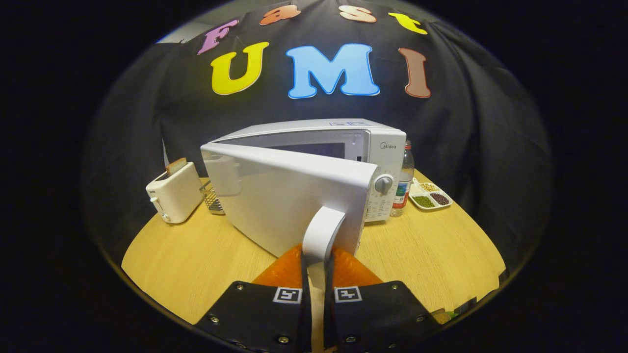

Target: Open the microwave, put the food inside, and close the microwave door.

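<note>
A white microwave (343,132) stands on the round wooden table (196,264), its control panel with a grey knob (383,184) on its right side. Its door (279,201) is swung partly open toward me, hinged on the left, and a strip of the dark cavity shows above it. The door's white handle (321,235) sticks out at the door's free edge, right between my fingers. My gripper (317,267) is shut on this handle, both fingers pressing its sides. No food item shows between the fingers.
A white toaster (174,193) with a bread slice stands left of the microwave, a small wire basket (213,198) beside it. A bottle (405,184) and a divided dish of beans (431,196) sit to the microwave's right. The table edge curves close behind my fingers.
</note>
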Tool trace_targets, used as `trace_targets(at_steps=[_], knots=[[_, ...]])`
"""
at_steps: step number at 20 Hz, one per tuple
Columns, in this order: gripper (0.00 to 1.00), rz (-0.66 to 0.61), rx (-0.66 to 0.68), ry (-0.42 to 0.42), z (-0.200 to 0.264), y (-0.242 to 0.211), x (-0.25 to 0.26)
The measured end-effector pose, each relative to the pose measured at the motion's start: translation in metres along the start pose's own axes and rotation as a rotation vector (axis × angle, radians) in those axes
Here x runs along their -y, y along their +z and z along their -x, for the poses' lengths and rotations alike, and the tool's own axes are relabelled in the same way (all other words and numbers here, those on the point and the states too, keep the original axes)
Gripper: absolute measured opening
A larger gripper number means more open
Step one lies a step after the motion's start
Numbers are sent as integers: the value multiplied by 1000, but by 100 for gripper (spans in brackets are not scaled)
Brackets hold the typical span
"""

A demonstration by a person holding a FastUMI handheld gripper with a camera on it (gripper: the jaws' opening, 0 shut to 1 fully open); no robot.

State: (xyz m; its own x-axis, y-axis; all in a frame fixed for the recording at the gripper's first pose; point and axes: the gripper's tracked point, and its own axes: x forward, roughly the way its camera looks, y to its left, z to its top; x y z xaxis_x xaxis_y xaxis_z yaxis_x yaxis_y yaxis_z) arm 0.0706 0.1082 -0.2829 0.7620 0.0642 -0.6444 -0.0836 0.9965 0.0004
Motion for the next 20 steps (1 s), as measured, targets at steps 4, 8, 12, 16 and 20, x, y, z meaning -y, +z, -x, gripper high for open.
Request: trace_targets(at_steps=[4, 8, 12, 16, 20], knots=[[10, -3, 12, 6, 20, -13, -27], [10, -1, 27, 11, 36, -24, -53], [10, -15, 38, 16, 49, -33, -80], [10, -9, 51, 38, 61, -41, -111], [12, -9, 48, 76, 69, -48, -141]])
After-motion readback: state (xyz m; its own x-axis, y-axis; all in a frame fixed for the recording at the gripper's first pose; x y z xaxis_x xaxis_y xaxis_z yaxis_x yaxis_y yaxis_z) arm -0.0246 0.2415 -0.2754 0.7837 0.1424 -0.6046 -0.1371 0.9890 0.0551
